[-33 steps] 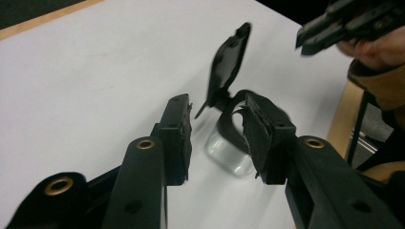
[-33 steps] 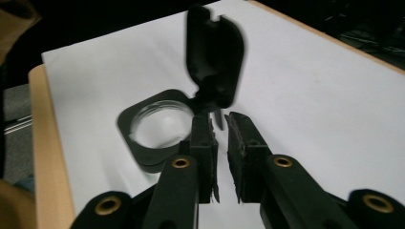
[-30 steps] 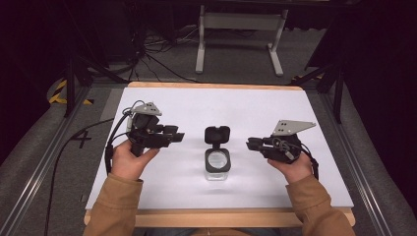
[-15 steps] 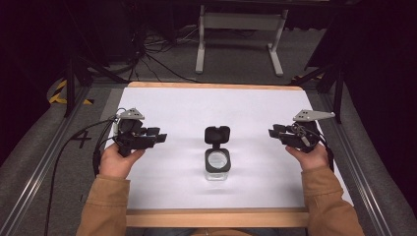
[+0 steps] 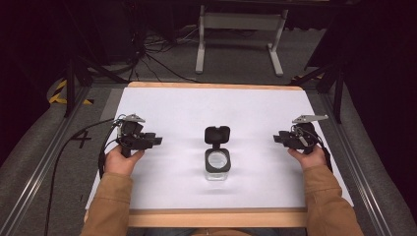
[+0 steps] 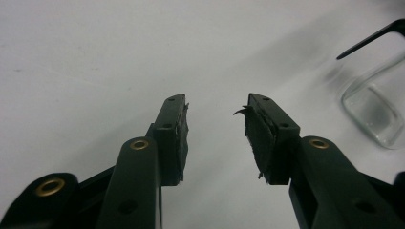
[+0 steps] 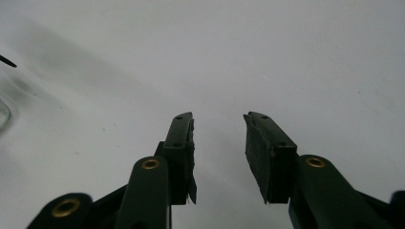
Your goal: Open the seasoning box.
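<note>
While lid (image 5: 217, 134) hangs open, clear square jar (image 5: 217, 164) stands upright.

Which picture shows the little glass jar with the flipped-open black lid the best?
The high view: the whole jar stands mid-table, lid open toward the far side. The left gripper view catches only its glass corner and lid edge at the right; the right gripper view, a blurry sliver at the left edge.

In the left gripper view the jar (image 6: 375, 112) is cut off by the right edge, its lid (image 6: 370, 40) showing as a thin dark sliver. In the right gripper view a blurred trace of glass sits at the left edge. The forearms (image 5: 110, 206) run off the high view's bottom.
</note>
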`<state>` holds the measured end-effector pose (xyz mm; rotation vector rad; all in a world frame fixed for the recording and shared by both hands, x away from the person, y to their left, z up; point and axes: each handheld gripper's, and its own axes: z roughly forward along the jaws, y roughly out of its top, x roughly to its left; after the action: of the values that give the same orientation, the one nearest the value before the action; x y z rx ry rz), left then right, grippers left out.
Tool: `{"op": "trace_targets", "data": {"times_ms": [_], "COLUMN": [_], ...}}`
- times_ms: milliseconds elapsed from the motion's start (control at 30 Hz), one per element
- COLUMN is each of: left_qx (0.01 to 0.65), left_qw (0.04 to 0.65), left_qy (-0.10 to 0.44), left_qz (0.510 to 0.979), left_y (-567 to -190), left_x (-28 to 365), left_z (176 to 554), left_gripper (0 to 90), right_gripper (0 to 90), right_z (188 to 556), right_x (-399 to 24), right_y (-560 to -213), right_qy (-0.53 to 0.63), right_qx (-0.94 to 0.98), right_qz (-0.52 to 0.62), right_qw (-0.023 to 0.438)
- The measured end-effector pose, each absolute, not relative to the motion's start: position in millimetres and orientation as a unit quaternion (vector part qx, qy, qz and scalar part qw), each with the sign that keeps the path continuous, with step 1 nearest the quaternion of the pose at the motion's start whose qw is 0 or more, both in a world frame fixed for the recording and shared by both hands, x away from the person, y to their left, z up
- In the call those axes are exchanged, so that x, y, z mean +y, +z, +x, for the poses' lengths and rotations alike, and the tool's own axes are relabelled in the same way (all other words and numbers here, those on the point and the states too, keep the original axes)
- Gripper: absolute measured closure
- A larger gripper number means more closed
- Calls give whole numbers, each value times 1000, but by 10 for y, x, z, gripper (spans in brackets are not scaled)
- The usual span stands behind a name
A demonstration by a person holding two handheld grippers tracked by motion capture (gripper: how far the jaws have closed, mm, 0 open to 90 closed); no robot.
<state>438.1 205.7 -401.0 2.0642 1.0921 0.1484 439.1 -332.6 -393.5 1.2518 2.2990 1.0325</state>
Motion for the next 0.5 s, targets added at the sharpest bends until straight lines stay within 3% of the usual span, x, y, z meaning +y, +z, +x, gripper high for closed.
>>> {"op": "trace_targets", "data": {"times_ms": [500], "left_qx": [416], "left_qw": [339], "left_qy": [39], "left_qz": [843], "left_y": [-4284], "left_x": [1813], "left_z": [4441], "left_gripper": [578], "right_gripper": [607], "right_z": [4508], "right_x": [-3259], "right_y": [-4209], "right_qy": [307], "right_qx": [822], "right_qz": [454], "right_qw": [152]}}
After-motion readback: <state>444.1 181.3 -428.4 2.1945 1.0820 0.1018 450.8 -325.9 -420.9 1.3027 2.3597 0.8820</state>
